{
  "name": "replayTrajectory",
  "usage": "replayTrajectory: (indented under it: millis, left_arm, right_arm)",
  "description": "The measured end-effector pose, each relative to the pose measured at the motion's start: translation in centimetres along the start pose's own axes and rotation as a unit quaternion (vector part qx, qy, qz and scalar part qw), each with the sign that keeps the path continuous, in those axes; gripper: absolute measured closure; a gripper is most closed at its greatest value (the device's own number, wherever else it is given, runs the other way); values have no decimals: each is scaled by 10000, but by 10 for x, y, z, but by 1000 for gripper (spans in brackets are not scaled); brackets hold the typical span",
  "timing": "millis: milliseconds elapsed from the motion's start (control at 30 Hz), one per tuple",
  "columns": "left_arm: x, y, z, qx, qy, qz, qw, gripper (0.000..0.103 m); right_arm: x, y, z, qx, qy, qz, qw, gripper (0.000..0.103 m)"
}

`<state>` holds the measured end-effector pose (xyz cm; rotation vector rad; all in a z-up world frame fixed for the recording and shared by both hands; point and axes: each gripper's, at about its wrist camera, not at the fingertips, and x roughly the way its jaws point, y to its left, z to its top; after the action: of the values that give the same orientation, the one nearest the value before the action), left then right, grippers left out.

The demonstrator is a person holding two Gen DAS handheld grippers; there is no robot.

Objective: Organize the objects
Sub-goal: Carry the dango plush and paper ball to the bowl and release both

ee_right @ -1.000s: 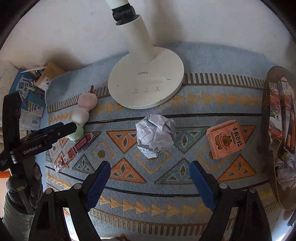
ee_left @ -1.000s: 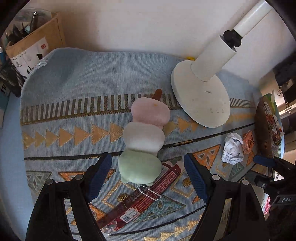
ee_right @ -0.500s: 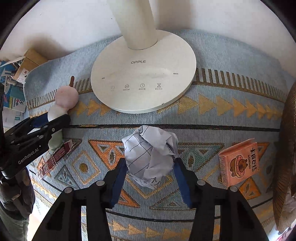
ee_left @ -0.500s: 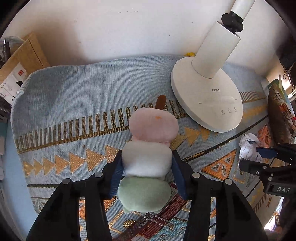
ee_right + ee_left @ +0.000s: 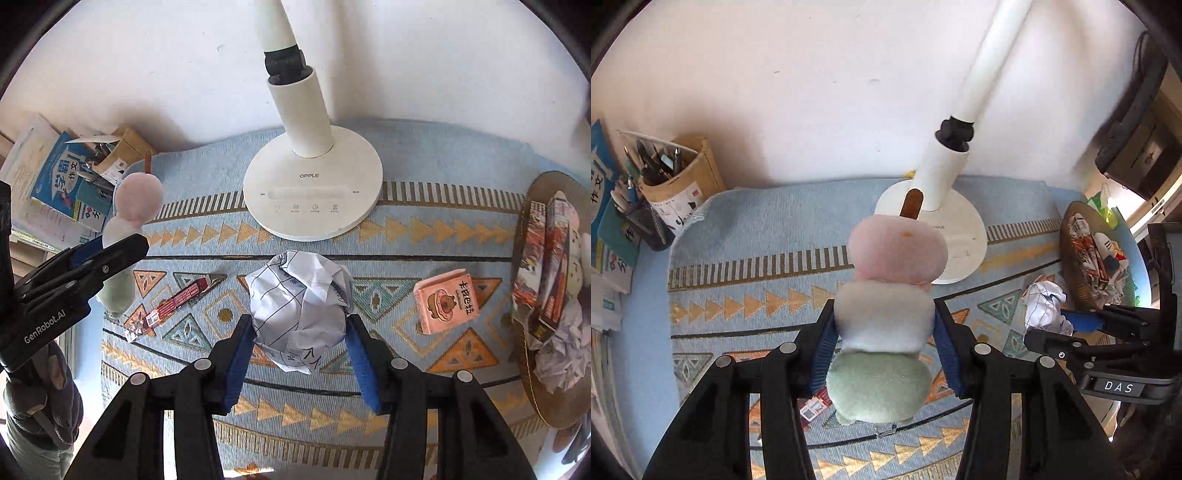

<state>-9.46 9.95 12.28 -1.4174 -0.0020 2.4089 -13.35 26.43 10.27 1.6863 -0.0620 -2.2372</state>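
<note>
both tools loaded, mid-pickup. left gripper (image 5: pixel 884 332) has its blue pads clamped on the white middle ball of a soft plush dumpling skewer, pink, white and green with a brown stick tip (image 5: pixel 886 306); the toy appears lifted off the blue woven mat with orange triangles (image 5: pixel 757 236), pink end toward 12 o'clock, over the white round lamp base (image 5: pixel 964 236). right gripper (image 5: pixel 299 328) is closed on a crumpled ball of white lined paper (image 5: pixel 301 306), pads pressing both flanks; cannot tell whether the ball is clear of the mat yet. left on the mat in the right wrist view: red foil snack wrapper (image 5: pixel 173 306) at 9 o'clock of the paper, pink carton with a cartoon bear (image 5: pixel 447 301) at 3 o'clock. brown woven basket (image 5: pixel 532 369) at far 3 o'clock already holds packets and crumpled paper. judgement: grasp step done, carry step next; the paper likely goes to the basket, needing a sideways swing clear of the carton. toy's destination unclear.
</note>
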Motion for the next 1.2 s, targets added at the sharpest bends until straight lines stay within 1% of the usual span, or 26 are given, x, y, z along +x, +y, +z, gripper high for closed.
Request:
replayTrajectory:
  millis: [100, 167, 233, 300, 400, 500, 600, 667, 767, 900, 1000, 1133, 1167, 1200]
  left_arm:
    - [-13, -26, -3, 210, -88, -47, 9997, 56]
    - [-21, -46, 1, 364, -159, -116, 9991, 56]
    - [-24, -67, 4, 496, -240, -210, 9983, 56]
    - [-26, -88, 9, 600, -322, -350, 9971, 56]
    - [-28, -126, 22, 801, -455, -602, 9939, 56]
    - [-29, -168, 35, 1010, -571, -862, 9895, 56]
    - [-28, -207, 46, 1176, -604, -1098, 9851, 56]
    - [-23, -231, 50, 1281, -594, -1234, 9823, 56]
    - [-11, -265, 49, 1402, -506, -1410, 9787, 56]
    - [2, -300, 42, 1533, -361, -1558, 9751, 56]
    - [8, -318, 40, 1646, -296, -1557, 9735, 56]
    - [15, -329, 35, 1687, -266, -1482, 9741, 54]
    - [16, -330, 35, 1645, -248, -1531, 9741, 47]
    - [19, -329, 35, 1587, -210, -1604, 9740, 41]
  right_arm:
    - [-22, -14, -11, 141, -162, 6, 9998, 54]
    - [-42, -26, -19, 313, -439, -30, 9985, 54]
    - [-72, -44, -27, 448, -749, -79, 9961, 54]
    - [-100, -63, -31, 582, -1056, -311, 9922, 54]
    - [-145, -102, -37, 884, -1471, -605, 9833, 54]
    - [-187, -148, -44, 1262, -1802, -893, 9714, 54]
    - [-219, -195, -52, 1669, -1997, -1116, 9591, 54]
    - [-233, -222, -58, 1878, -2041, -1168, 9536, 54]
    - [-239, -249, -64, 2040, -1986, -1171, 9514, 54]
    - [-236, -265, -66, 2055, -1890, -1136, 9535, 54]
    - [-231, -267, -64, 1957, -1848, -1102, 9568, 54]
    - [-224, -268, -64, 1876, -1787, -996, 9607, 52]
    - [-221, -268, -64, 1864, -1749, -974, 9618, 48]
    - [-217, -269, -64, 1849, -1686, -956, 9634, 33]
